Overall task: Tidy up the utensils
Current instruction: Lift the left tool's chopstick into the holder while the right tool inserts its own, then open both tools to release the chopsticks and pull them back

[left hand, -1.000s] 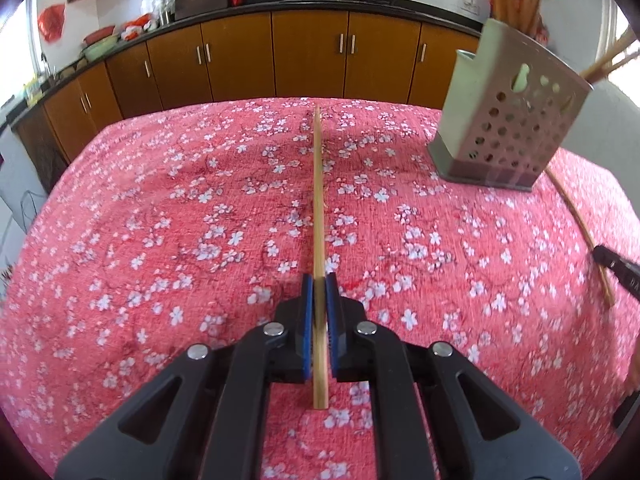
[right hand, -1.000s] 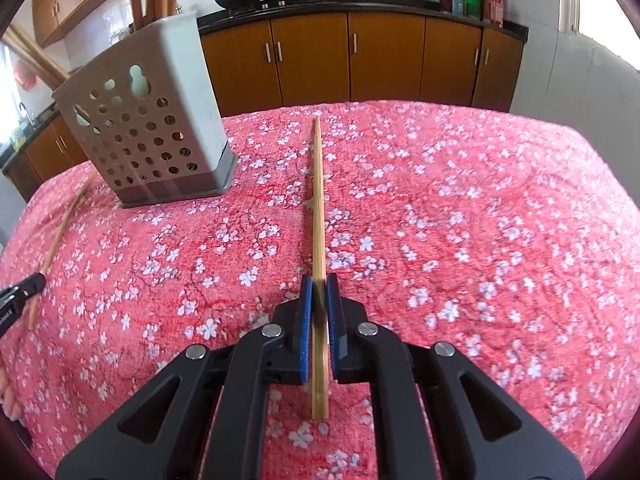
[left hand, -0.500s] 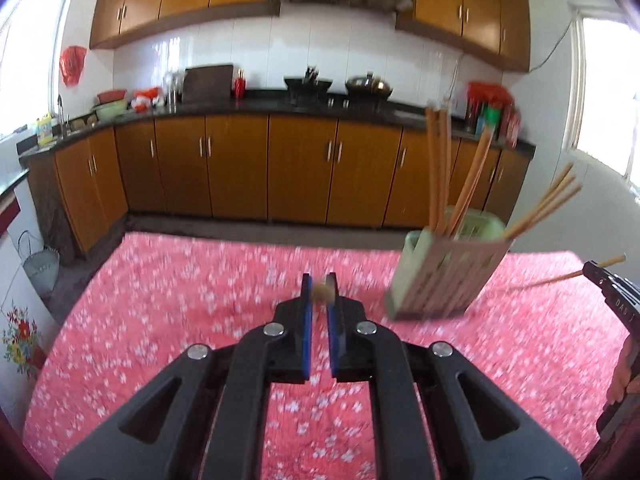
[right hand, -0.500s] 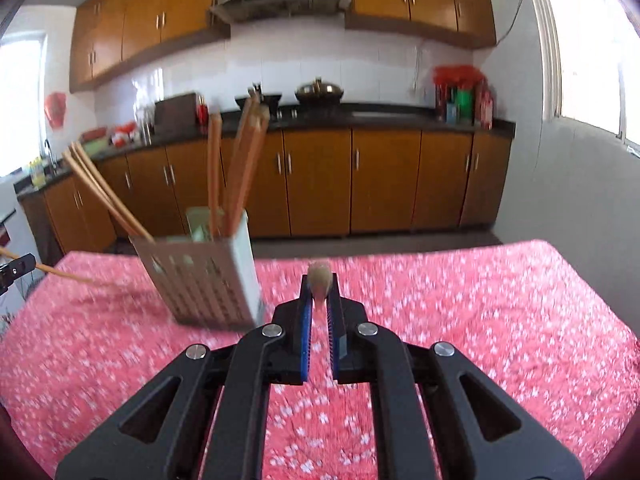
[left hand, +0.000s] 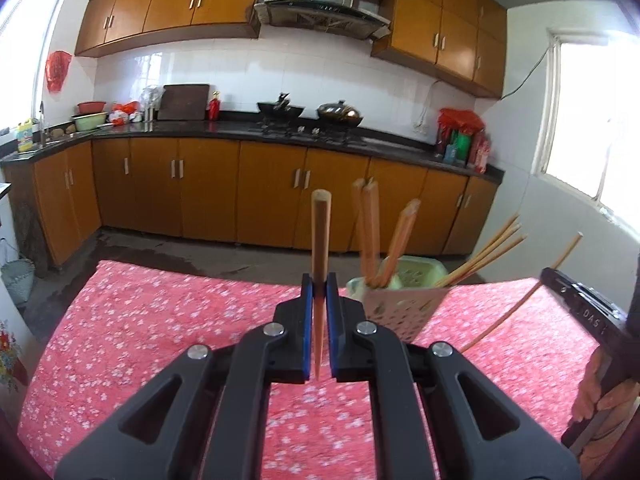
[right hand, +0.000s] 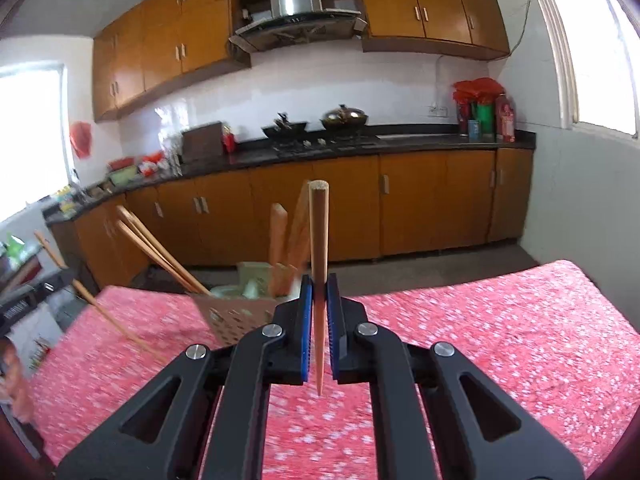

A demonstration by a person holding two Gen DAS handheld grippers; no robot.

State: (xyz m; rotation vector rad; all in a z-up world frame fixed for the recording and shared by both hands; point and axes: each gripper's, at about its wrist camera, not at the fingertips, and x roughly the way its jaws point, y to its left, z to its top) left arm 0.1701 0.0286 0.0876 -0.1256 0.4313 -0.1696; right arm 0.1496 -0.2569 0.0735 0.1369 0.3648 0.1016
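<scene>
Now | both hand-held grippers clamp chopsticks: left hand-held gripper (left hand: 319, 292), right hand-held gripper (right hand: 319, 292) | utensil holder (left hand: 396, 312) ahead

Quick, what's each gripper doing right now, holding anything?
Left gripper: closed on a chopstick.
Right gripper: closed on another chopstick.

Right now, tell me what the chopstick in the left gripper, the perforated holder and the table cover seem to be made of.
Chopstick in the left gripper: looks like bamboo or wood, matte tan, with a blunt cut end.
Holder: probably moulded plastic, dull grey-beige walls punched with round holes, pale green inside.
Table cover: seemingly printed fabric, red with small white blossoms and no shine; blur hides the weave.
</scene>
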